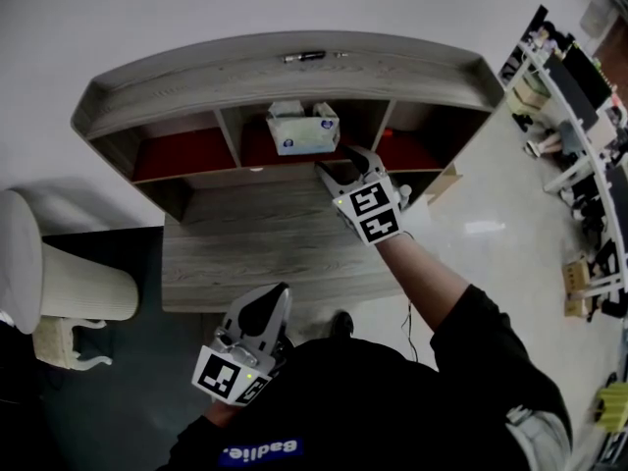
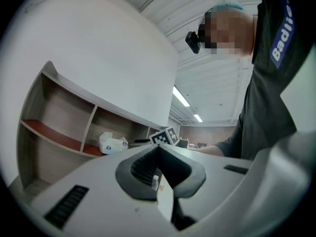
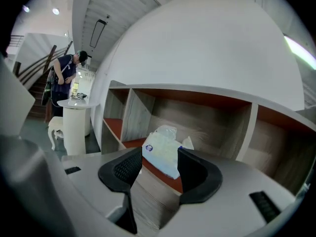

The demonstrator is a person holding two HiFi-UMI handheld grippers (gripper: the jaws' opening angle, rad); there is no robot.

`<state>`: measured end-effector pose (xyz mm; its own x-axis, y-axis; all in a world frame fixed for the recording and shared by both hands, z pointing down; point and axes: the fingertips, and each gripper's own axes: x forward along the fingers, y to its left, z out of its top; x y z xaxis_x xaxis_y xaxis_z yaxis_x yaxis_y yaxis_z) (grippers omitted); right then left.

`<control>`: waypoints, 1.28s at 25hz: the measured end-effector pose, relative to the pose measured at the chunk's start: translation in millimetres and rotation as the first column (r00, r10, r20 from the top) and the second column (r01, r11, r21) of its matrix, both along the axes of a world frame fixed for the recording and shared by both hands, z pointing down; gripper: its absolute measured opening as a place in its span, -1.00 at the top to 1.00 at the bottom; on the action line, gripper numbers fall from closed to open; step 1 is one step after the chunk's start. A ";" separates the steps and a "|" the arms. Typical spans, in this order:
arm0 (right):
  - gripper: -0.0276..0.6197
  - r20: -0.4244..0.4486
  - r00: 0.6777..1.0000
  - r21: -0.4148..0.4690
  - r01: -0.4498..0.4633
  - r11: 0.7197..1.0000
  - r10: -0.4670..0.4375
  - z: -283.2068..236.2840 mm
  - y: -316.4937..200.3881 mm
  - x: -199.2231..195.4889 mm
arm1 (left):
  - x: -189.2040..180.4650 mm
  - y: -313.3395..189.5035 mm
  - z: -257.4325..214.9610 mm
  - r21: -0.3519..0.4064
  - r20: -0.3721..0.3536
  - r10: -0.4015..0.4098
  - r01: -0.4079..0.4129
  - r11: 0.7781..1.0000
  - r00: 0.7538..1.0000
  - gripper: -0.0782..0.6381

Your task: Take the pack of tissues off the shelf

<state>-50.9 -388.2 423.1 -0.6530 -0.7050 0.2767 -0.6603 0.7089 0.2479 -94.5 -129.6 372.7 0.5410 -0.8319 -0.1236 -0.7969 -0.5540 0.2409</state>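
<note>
The pack of tissues (image 1: 302, 129), white and pale blue, lies in the middle compartment of the grey wooden shelf (image 1: 196, 86) on its red floor. My right gripper (image 1: 345, 165) hovers just in front of that compartment, a little right of the pack and short of it. In the right gripper view its jaws (image 3: 159, 169) stand open and the pack (image 3: 162, 152) shows between them, farther in, untouched. My left gripper (image 1: 275, 307) hangs back near my body over the desk's front edge, its jaws (image 2: 159, 152) shut and empty. From there the pack (image 2: 112, 143) shows small.
A grey desk top (image 1: 255, 248) stretches below the shelf. A dark pen-like thing (image 1: 306, 57) lies on the shelf's top. A white pedestal table (image 1: 69, 283) stands at the left, a cardboard box (image 1: 446, 180) at the shelf's right end. Desks (image 1: 579, 126) fill the far right.
</note>
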 end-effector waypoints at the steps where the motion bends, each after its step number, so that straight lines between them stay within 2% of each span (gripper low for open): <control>1: 0.21 0.006 1.000 0.000 -0.014 1.000 0.014 -0.4 -5.0 0.5 | -0.3 0.5 0.2 -0.001 0.000 -0.002 0.002 1.000 1.000 0.78; 9: 0.17 0.022 0.994 -0.035 -0.106 0.994 0.107 16.8 -41.1 3.0 | 0.3 3.3 -1.1 -0.003 0.007 -0.015 0.015 1.000 1.000 0.78; 16: 0.17 0.060 0.982 -0.096 -0.171 0.981 0.177 30.4 -69.8 1.8 | -1.2 9.2 10.2 -0.036 0.020 -0.013 0.014 0.999 1.000 0.78; 26: 0.17 0.071 0.947 -0.203 -0.294 0.934 0.314 52.1 -97.6 11.5 | -6.5 13.6 12.7 -0.045 0.027 -0.029 0.030 0.999 0.999 0.78; 32: 0.18 0.071 0.941 -0.255 -0.305 0.918 0.332 61.3 -109.2 10.4 | -8.1 15.0 15.2 -0.052 0.024 -0.021 0.022 0.998 1.000 0.78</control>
